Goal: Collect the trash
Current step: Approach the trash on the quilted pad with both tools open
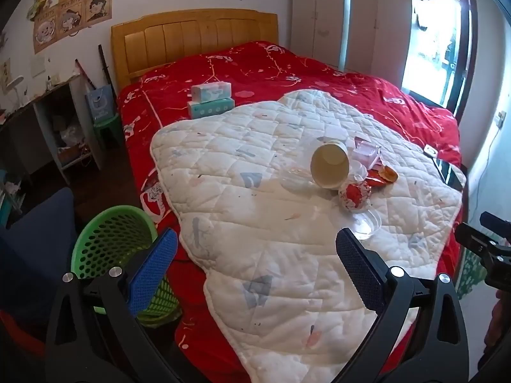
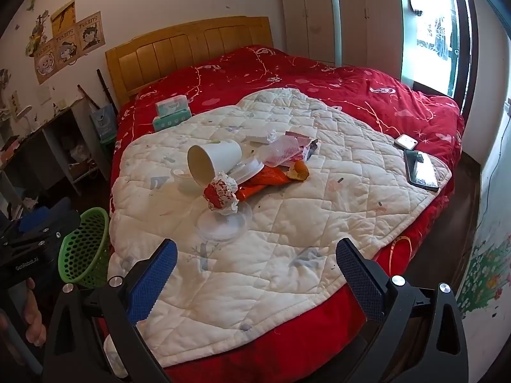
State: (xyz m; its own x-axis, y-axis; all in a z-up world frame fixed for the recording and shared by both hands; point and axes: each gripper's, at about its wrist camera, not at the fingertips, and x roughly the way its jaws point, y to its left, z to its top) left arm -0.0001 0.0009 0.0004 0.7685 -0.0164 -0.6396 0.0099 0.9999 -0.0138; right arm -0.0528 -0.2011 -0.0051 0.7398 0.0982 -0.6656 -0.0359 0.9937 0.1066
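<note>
A pile of trash lies on a white quilt (image 1: 255, 255) (image 2: 303, 239) on a red bed. It holds a tipped paper cup (image 1: 329, 166) (image 2: 213, 161), a crumpled red-and-white wrapper (image 1: 354, 196) (image 2: 222, 196), a clear plastic lid (image 1: 367, 223) (image 2: 223, 225), an orange packet (image 2: 265, 185) and a clear plastic container (image 2: 281, 153). A green mesh basket (image 1: 111, 242) (image 2: 84, 255) stands on the floor at the bed's left. My left gripper (image 1: 255, 261) is open and empty above the quilt's near edge. My right gripper (image 2: 255, 265) is open and empty, short of the pile.
Two tissue packs (image 1: 210, 99) (image 2: 171, 111) sit near the headboard. A phone (image 2: 421, 169) and a small white device (image 2: 405, 142) lie at the quilt's right corner. A desk with shelves (image 1: 48, 121) stands left. Wardrobes and a bright door are at the far right.
</note>
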